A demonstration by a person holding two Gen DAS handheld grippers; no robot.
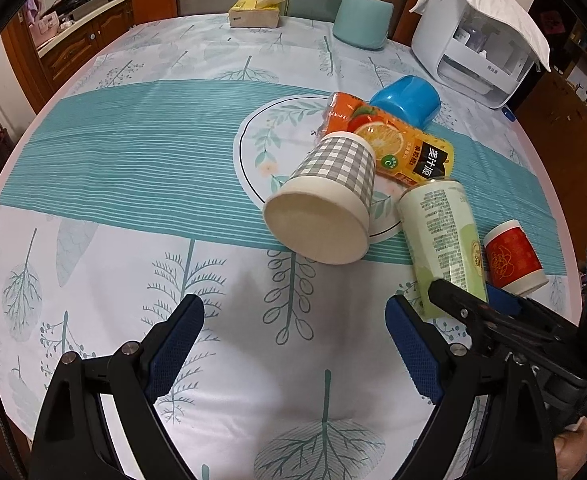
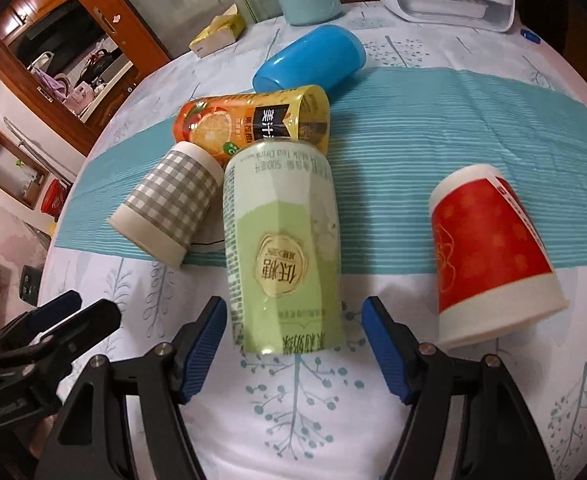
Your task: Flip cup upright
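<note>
**Paper cups on their sides, both tongs spread and empty**

Paper walls mean the cups probably weigh next to nothing and dent under a hard squeeze, so a light pinch across the middle of the wall, away from the soft open rim, looks safest. The sleeves look smooth and may slip a little.

Which cup the task means cannot be told. The checked cup [image 1: 325,196] lies on its side just ahead of the left tongs [image 1: 294,322], slightly right of their gap, its wide cream end toward them and its far end against the orange bottle [image 1: 393,140]. The red cup [image 2: 493,256] lies tipped to the right of the right tongs [image 2: 294,322], near but not touching. A blue cup [image 2: 309,60] lies well beyond.

The right tongs stand apart around the near end of the green bottle [image 2: 281,248], pads not touching it. The left tongs also stand apart, holding nothing.
</note>
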